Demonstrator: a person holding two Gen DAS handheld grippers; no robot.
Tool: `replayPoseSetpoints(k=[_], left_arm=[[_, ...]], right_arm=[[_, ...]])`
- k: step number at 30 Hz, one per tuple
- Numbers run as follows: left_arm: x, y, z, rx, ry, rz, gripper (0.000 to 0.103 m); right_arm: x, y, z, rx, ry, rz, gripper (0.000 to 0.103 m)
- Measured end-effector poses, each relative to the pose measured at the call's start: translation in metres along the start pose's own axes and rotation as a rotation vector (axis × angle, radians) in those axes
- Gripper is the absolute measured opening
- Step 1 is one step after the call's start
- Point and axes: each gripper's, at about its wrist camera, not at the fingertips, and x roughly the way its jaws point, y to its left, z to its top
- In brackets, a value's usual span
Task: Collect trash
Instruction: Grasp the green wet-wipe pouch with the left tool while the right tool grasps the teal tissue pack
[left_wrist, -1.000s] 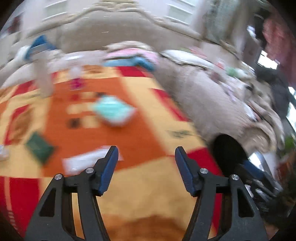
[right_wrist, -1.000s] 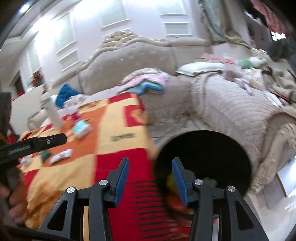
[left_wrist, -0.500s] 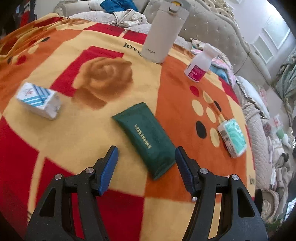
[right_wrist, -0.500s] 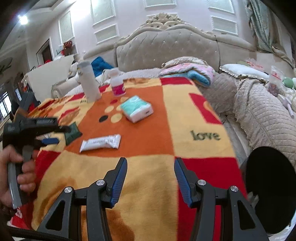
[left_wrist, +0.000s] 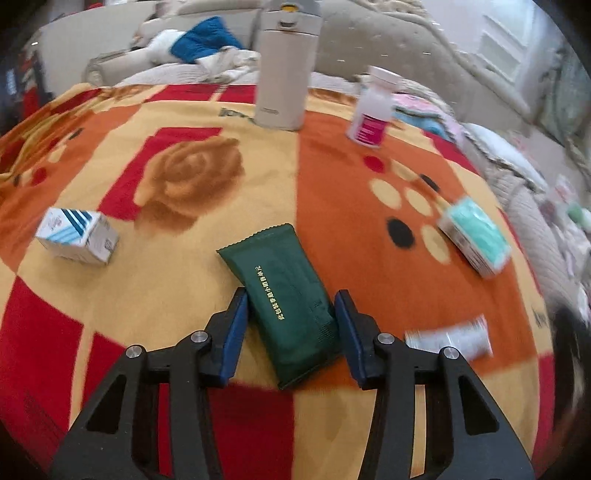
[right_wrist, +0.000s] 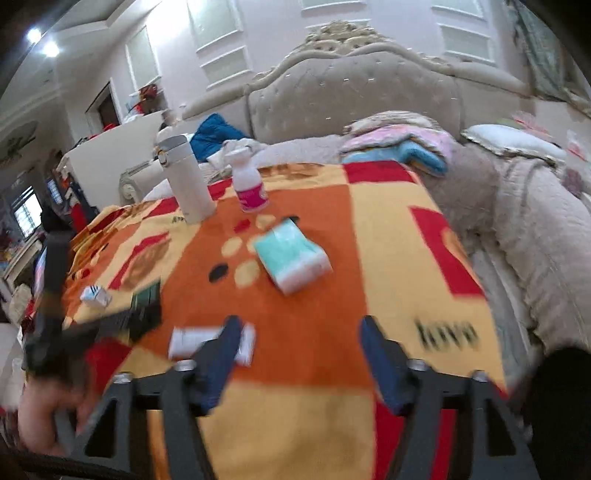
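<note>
Lying flat on the red, orange and yellow blanket (left_wrist: 369, 206) that covers the counter, a dark green packet (left_wrist: 286, 295) with gold lettering sits low and centre in the left wrist view, its near half between the two blue pads of the left gripper (left_wrist: 291, 325). Those jaws have just been closing around it; the left pad looks against the packet's edge while a thin gap shows at the right pad, so the gripper is not yet clenched on it. Lower right of the packet lies a blurred white wrapper (left_wrist: 448, 338). Left of the packet, a small white box with blue stripes (left_wrist: 75, 236) rests on a yellow patch. At the right edge of the orange field sits a teal-topped tissue pack (left_wrist: 476, 236). Farther up the frame stand a tall cream flask (left_wrist: 284, 70) and a white bottle with a pink label (left_wrist: 371, 110), both upright, with a beige sofa (left_wrist: 424, 74) behind them. In the right wrist view the right gripper (right_wrist: 299, 350) hangs over the blanket with its jaws released and nothing between them; they have just been opening. Its left finger overlaps the white wrapper in that view. At the lower left of that frame a hand (right_wrist: 48, 417) grips the handle of the left gripper, and a round black bin (right_wrist: 561, 406) shows at the lower right edge.
</note>
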Motion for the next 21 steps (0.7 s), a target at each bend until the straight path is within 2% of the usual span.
replayPoseSetpoints(k=[3, 5, 12, 13, 14, 15, 17, 21], left_arm=[[-0.008, 0.016, -0.008, -0.031, -0.01, -0.171, 0.043], [-0.006, 0.025, -0.006, -0.079, -0.013, -0.221, 0.042], [-0.007, 0.019, -0.004, -0.083, -0.021, -0.205, 0.041], [-0.006, 0.019, -0.004, -0.082, -0.021, -0.204, 0.041], [-0.006, 0.02, -0.004, -0.08, -0.021, -0.202, 0.041], [-0.006, 0.02, -0.004, -0.08, -0.021, -0.199, 0.041], [-0.005, 0.021, -0.004, -0.083, -0.021, -0.197, 0.041], [-0.006, 0.021, -0.005, -0.085, -0.022, -0.195, 0.041]], right_arm=[[0.039, 0.007, 0.026, -0.064, 0.052, 0.021, 0.071], [0.063, 0.012, 0.038, -0.109, 0.083, 0.023, 0.071], [0.115, 0.015, 0.055, -0.135, 0.171, 0.018, 0.07], [0.121, 0.015, 0.054, -0.142, 0.201, 0.013, 0.068], [0.123, 0.016, 0.051, -0.153, 0.216, -0.004, 0.058], [0.124, 0.018, 0.049, -0.179, 0.22, -0.041, 0.056], [0.118, 0.018, 0.047, -0.169, 0.205, -0.024, 0.049], [0.091, 0.017, 0.044, -0.141, 0.169, -0.004, 0.048]])
